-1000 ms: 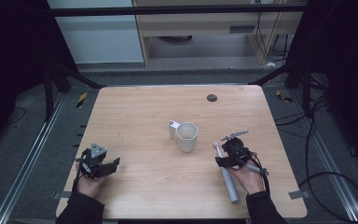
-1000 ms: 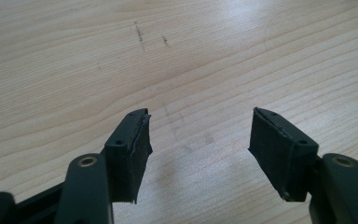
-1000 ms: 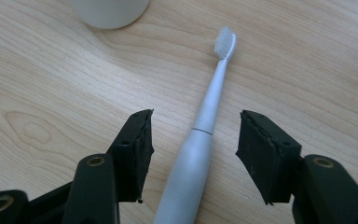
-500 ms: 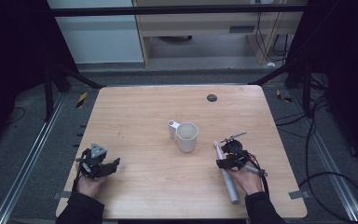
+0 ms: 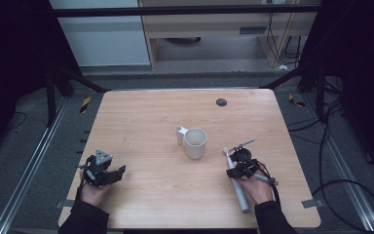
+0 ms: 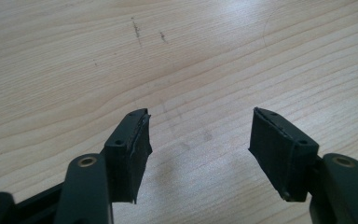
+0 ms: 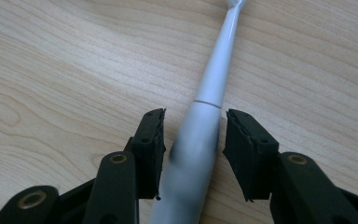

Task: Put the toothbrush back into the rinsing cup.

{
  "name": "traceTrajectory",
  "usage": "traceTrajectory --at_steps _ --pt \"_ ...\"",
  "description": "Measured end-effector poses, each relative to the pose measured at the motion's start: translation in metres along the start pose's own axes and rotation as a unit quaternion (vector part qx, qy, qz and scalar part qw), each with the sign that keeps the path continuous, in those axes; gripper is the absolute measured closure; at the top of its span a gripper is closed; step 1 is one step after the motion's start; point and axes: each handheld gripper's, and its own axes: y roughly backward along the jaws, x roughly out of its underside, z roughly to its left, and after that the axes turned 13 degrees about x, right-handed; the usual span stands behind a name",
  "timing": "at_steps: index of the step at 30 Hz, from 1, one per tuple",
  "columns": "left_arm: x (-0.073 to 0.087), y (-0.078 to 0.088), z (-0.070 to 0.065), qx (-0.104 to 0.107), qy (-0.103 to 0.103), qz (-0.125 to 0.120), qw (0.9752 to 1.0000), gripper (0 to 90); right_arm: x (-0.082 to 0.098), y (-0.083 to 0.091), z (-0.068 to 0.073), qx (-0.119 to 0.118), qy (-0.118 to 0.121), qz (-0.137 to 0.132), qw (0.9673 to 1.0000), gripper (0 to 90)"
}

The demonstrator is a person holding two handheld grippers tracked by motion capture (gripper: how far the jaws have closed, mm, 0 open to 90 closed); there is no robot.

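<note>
A white electric toothbrush (image 5: pixel 241 197) lies on the wooden table (image 5: pixel 151 117) at the right, its head pointing away from the person. My right gripper (image 5: pixel 240 167) is over its handle. In the right gripper view the toothbrush (image 7: pixel 213 83) runs between the jaws of the gripper (image 7: pixel 193 135). The jaws have just been closing, and a thin gap still shows beside the right pad (image 7: pixel 242 149). A white mug (image 5: pixel 195 143) stands upright at the table's middle. My left gripper (image 5: pixel 119 172) rests at the near left; in its own view the gripper (image 6: pixel 199 135) is open over bare wood.
A small dark round mark (image 5: pixel 221 102) sits near the table's far edge. Black frame bars (image 5: pixel 292 73) slant down to the far corners. Cables (image 5: pixel 341 185) trail on the floor to the right.
The right hand has edged slightly toward the near edge, settling lower over the toothbrush. The left hand, mug and toothbrush have not moved.
</note>
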Motion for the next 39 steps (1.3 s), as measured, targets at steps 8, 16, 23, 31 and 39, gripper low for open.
traceTrajectory --at_steps 8,16,23,31,39 --pt "0.000 0.000 0.000 0.000 0.000 0.001 1.0000 37.2 0.001 -0.005 0.002 0.002 0.005 0.006 1.0000 61.5" --pt "0.000 0.000 0.000 0.001 0.000 0.001 1.0000 37.2 0.001 -0.005 0.003 0.002 0.010 0.006 0.9999 66.6" --pt "0.000 0.000 0.000 0.001 -0.001 0.003 1.0000 37.2 0.001 -0.005 0.002 -0.001 0.024 0.003 0.9997 67.5" --pt "0.000 -0.001 0.000 0.001 0.000 0.003 1.0000 37.3 0.001 -0.001 0.001 -0.003 0.028 0.001 0.9996 67.8" --pt "0.000 -0.001 0.000 0.001 0.001 0.003 1.0000 37.2 0.001 0.007 -0.003 -0.011 0.017 -0.022 0.9995 68.1"
